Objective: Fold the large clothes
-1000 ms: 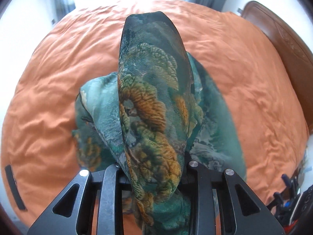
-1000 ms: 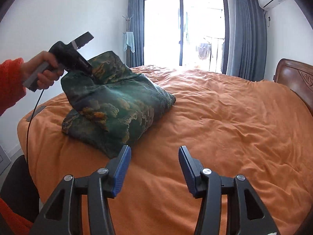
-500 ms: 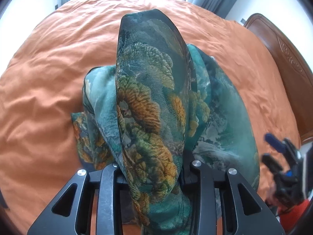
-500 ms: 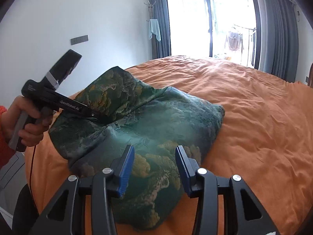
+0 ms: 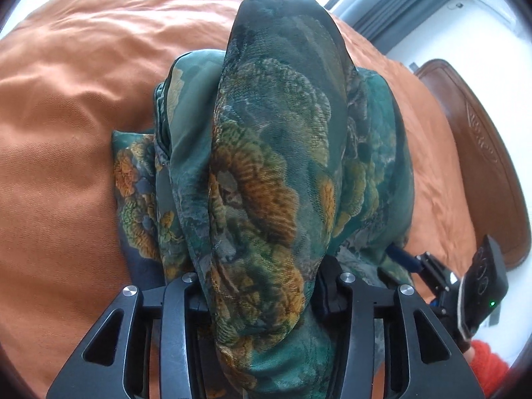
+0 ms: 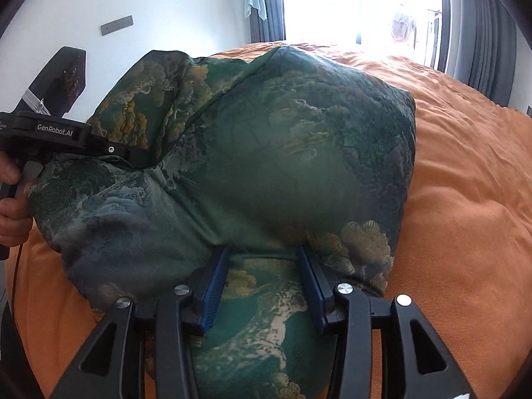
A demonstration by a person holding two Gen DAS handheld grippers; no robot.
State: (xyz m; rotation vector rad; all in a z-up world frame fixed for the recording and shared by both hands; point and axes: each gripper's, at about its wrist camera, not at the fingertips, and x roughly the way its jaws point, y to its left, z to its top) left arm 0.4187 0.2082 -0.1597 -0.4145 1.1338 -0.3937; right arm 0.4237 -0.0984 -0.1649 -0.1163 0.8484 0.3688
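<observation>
A large green garment with gold and teal print lies bunched on the orange bed cover. My left gripper is shut on a thick fold of the garment and lifts it off the bed; it also shows in the right wrist view at the garment's left corner. My right gripper is open, its blue-padded fingers standing either side of the garment's near edge, pushed into the cloth. It shows at the lower right of the left wrist view.
The bed's brown wooden headboard stands at the right. A bright window with grey curtains is behind the bed. A white wall with a hanging towel is at the left.
My right gripper has moved forward from open bed onto the garment's near edge. My left gripper has kept its hold and moved the lifted fold a little.
</observation>
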